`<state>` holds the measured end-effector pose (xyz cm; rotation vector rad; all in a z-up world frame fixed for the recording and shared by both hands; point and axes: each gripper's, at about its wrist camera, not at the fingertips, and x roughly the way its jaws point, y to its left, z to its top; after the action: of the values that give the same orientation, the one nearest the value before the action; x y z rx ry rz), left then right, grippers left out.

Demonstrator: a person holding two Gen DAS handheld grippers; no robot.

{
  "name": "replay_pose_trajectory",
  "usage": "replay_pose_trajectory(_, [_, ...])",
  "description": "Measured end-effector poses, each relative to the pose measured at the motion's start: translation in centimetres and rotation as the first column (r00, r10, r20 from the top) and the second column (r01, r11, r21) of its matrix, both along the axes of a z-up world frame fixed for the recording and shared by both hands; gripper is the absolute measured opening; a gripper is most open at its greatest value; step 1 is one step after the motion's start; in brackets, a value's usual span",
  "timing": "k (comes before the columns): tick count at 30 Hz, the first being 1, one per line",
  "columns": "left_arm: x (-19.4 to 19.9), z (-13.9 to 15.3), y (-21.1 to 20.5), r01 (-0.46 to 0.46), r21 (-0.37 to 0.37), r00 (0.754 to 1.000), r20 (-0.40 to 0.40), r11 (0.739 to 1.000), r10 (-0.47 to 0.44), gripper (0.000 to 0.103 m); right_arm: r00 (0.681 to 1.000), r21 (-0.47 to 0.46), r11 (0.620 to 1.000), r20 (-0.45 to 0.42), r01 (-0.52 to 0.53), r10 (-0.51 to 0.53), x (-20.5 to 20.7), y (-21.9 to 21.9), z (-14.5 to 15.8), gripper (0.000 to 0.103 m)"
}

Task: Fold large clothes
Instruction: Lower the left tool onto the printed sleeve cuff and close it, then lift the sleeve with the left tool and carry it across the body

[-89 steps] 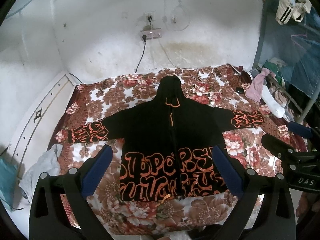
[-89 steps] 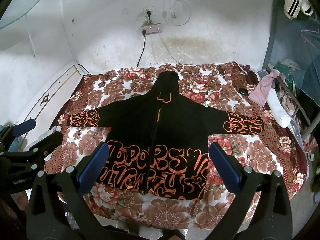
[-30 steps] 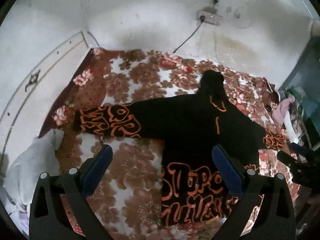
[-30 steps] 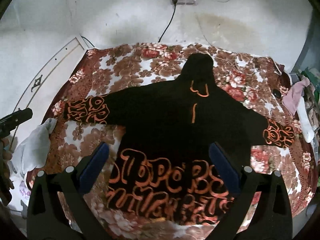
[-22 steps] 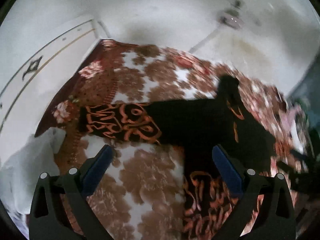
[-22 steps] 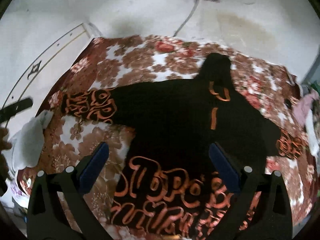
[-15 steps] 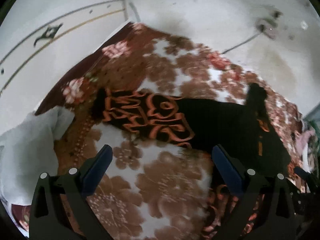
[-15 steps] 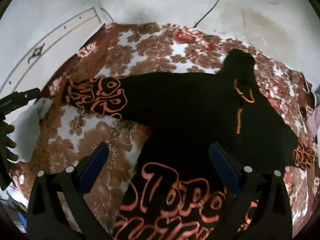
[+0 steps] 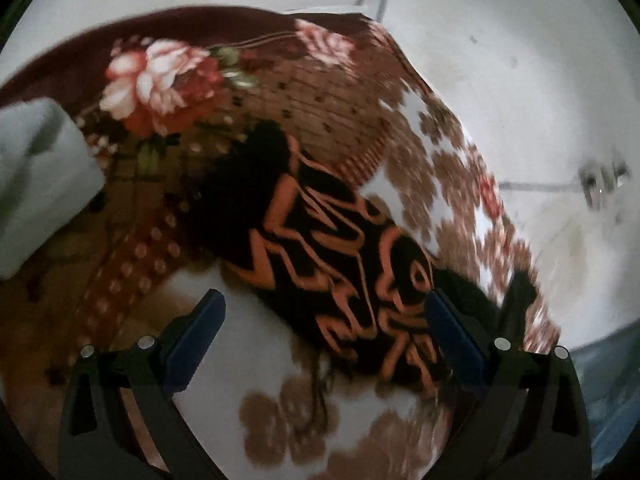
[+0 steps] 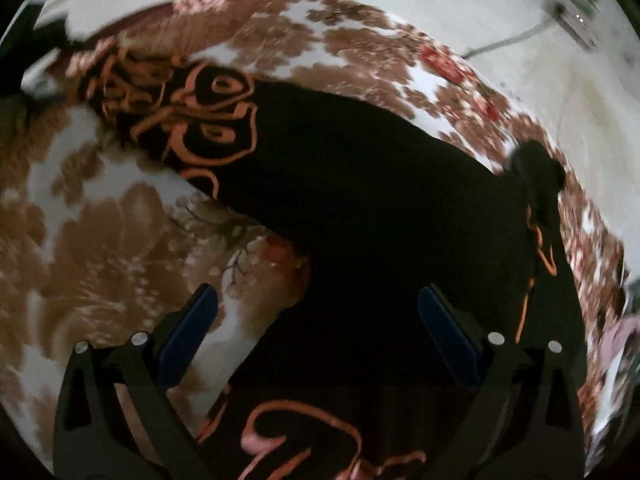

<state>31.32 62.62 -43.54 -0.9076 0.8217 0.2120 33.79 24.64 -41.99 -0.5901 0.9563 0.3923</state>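
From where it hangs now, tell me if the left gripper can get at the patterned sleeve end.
Probably yes. The left gripper is open, and the sleeve lies flat on the floral bedspread right ahead of its fingers, nothing lying across it. The white cloth sits off to one side.

Floral bedspread (image 9: pixel 256 364), brown, red and white, covers bed beneath and ahead of both pairs of jaws. Pale folded cloth (image 9: pixel 36 184) far left of left jaws, at bed edge. White wall (image 9: pixel 500 60) beyond; power strip (image 10: pixel 576 20) with cable upper right, blurred.
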Motion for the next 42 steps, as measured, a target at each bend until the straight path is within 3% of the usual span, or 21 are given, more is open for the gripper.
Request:
replay_pose_trajectory(4, [1.5, -2.0, 1.9, -0.045, -0.064, 0.999, 0.011, 0.997, 0.046, 0.098, 0.999, -0.026, 0.999, -0.002, -0.036, 0.036, 0.8, 1.1, -2.3, 0.098])
replay_pose_trajectory(6, [2.5, -3.0, 2.3, -0.043, -0.059, 0.999, -0.026, 0.997, 0.042, 0.098, 0.999, -0.012, 0.999, -0.009, -0.047, 0.047, 1.1, 1.4, -3.0, 0.098])
replay_pose_trajectory(11, [3.9, -4.0, 2.7, -0.043, -0.047, 0.999, -0.024, 0.998, 0.041, 0.095, 0.997, -0.014, 0.997, 0.014, -0.071, 0.071, 1.5, 2.1, -4.2, 0.098])
replay_pose_trajectory(13, [4.3, -4.2, 2.7, -0.037, -0.012, 0.998, -0.041, 0.999, 0.037, 0.070, 0.997, -0.032, 0.996, 0.018, -0.081, 0.081, 1.7, 2.4, -5.0, 0.098])
replay_pose_trajectory(14, [4.4, -4.2, 2.7, -0.041, 0.003, 0.998, -0.055, 0.999, 0.041, 0.020, 0.996, -0.038, 0.996, 0.019, -0.084, 0.085, 1.8, 2.6, -5.3, 0.098])
replay_pose_trajectory(17, [4.2, -3.8, 2.9, -0.047, -0.028, 0.998, -0.033, 0.998, 0.046, 0.018, 0.996, -0.024, 0.996, 0.004, -0.084, 0.085, 2.4, 3.0, -5.9, 0.098])
replay_pose_trajectory(24, [5.6, 3.0, 0.0, 0.031, 0.040, 0.994, 0.100, 0.999, -0.035, 0.015, 0.998, -0.024, 0.999, -0.041, -0.045, 0.044, 3.3, 3.5, -7.2, 0.098])
replay_pose_trajectory(27, [7.0, 7.3, -2.5, 0.100, 0.059, 0.981, 0.161, 0.993, -0.109, 0.015, 0.998, -0.013, 0.999, -0.052, -0.032, 0.031, 3.8, 3.7, -7.4, 0.099])
replay_pose_trajectory(30, [8.7, 12.0, -6.0, 0.167, 0.082, 0.955, 0.235, 0.983, -0.182, 0.015, 0.993, 0.008, 1.000, -0.121, -0.010, 0.011, 4.7, 3.5, -8.2, 0.099])
replay_pose_trajectory(34, [10.5, 18.2, -12.2, 0.237, 0.101, 0.902, 0.347, 0.966, -0.258, 0.014, 0.985, 0.044, 0.999, -0.172, -0.019, 0.026, 5.4, 2.9, -8.3, 0.099])
replay_pose_trajectory(42, [14.0, 24.9, -24.1, 0.328, 0.108, 0.823, 0.455, 0.939, -0.340, 0.014, 0.978, 0.069, 0.996, -0.198, -0.053, 0.066, 5.7, 2.4, -8.1, 0.099])
